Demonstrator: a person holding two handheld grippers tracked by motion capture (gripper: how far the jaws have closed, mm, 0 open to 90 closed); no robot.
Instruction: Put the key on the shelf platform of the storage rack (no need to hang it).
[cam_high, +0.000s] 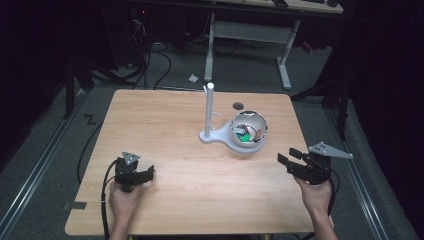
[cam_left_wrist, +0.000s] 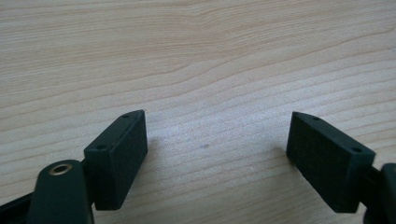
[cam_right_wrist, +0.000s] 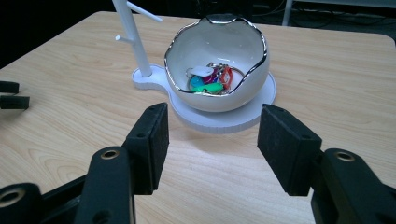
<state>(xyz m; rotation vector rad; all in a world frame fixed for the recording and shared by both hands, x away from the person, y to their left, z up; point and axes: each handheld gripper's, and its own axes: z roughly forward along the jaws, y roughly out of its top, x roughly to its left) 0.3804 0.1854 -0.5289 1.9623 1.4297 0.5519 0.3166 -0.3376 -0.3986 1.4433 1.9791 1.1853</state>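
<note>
Two tongs (cam_high: 146, 173) (cam_high: 287, 157) agape, one bowl (cam_right_wrist: 217, 56)

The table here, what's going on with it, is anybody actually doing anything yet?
Not yet. A person holds a claw in each hand over the wooden table, and both are open and empty. The left claw hovers low over bare wood. The right claw faces a white bowl with a jagged silver rim, holding colourful keyrings. The bowl sits on a white stand with an upright pegged post. Nothing is gripped.
</note>
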